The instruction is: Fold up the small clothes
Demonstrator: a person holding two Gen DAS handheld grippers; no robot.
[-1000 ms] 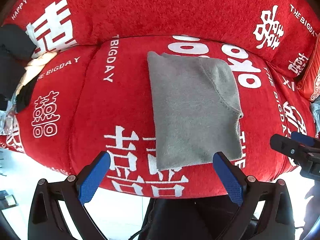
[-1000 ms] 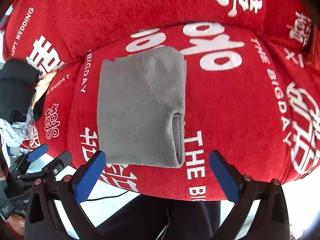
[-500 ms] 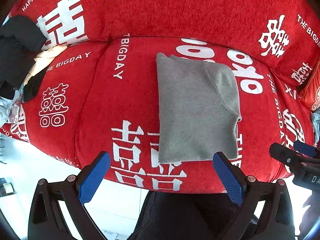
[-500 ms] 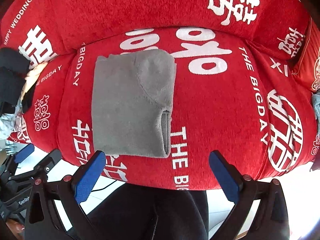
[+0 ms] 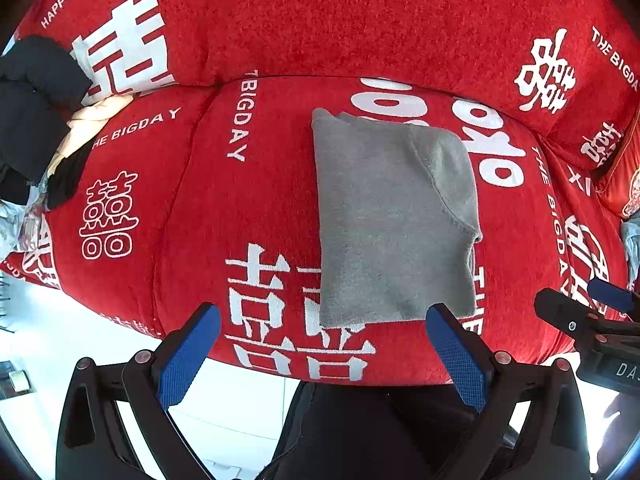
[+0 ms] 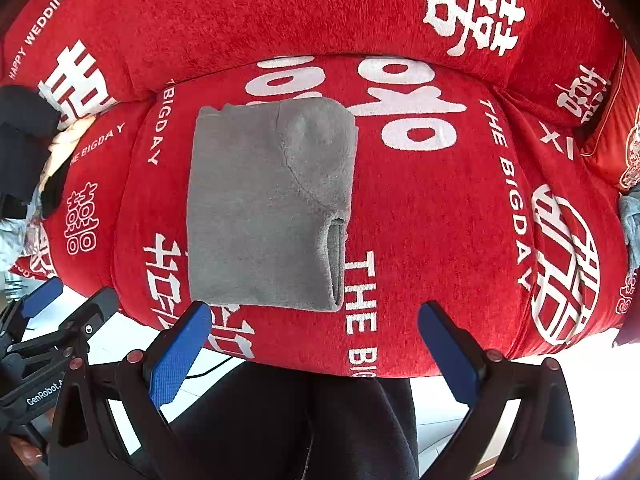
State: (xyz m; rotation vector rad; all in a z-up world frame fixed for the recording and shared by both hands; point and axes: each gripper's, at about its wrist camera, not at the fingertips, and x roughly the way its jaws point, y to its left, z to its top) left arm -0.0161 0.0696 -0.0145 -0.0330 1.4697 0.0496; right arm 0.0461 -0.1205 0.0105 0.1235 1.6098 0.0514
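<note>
L claw [image 5: 322, 354]: blue-padded fingers spread wide, nothing between them, held above the front edge of the sofa seat [image 5: 248, 208]; seen also at lower L of the R wrist view [image 6: 60, 312]. R claw [image 6: 314, 346]: fingers likewise spread, empty, above the same front edge; its tip shows at far R of the L wrist view [image 5: 588, 308].

Item 1, grey garment [image 5: 394, 220]: folded to a rough rectangle, lying flat on the seat cushion, near edge just beyond the claw fingertips, not touched by either claw. Curved seam runs across the top layer; a cuff-like opening sits at the R edge [image 6: 336, 264]. Fabric looks fleecy.

Item 2, sofa cover: red w/ white characters & text "THE BIGDAY", "HAPPY WEDDING"; covers seat & backrest.

Item 3, dark clothes pile [image 5: 36, 108] w/ a cream piece [image 5: 86, 120]: far L of seat, well apart from the grey garment.

Item 4, person's dark trousers [image 6: 288, 420]: below the seat edge, between the claw fingers.
</note>
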